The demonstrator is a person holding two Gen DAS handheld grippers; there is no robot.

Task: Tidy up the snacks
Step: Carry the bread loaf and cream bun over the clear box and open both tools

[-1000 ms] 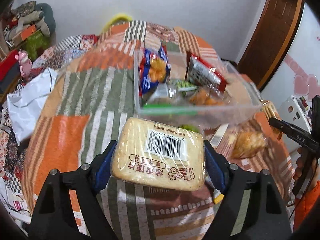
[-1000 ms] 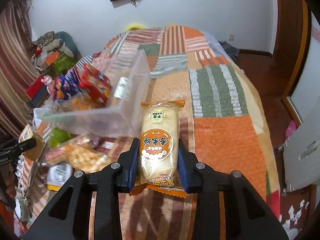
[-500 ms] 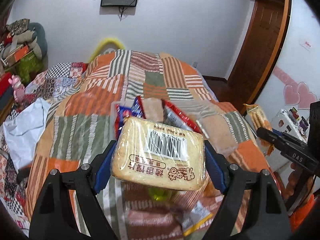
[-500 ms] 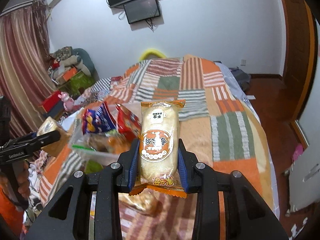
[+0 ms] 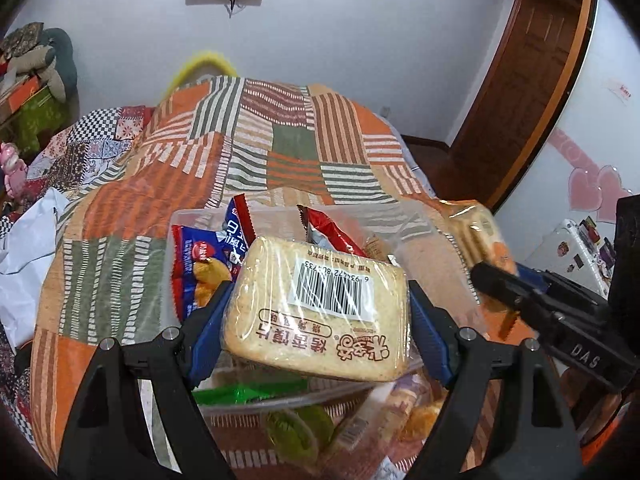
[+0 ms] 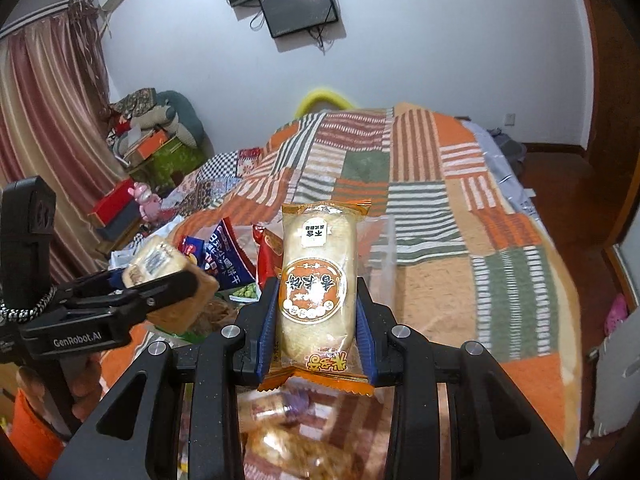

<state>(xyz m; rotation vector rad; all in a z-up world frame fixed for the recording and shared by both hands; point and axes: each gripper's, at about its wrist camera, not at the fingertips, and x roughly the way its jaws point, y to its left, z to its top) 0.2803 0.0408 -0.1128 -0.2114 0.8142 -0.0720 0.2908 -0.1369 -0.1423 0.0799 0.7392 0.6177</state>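
1. Between the left gripper (image 5: 318, 308) pads, a wrapped toast slice (image 5: 318, 308) is clamped, hiding much of the clear bin (image 5: 404, 216) beyond.
2. Between the right gripper (image 6: 316, 300) pads, a rice cracker pack (image 6: 316, 280) is clamped upright; packets below are blurred.

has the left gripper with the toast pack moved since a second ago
Yes. In the left wrist view the left gripper, shut on the toast pack, now overlaps the clear bin, which earlier sat beyond it: it has moved toward the bin.
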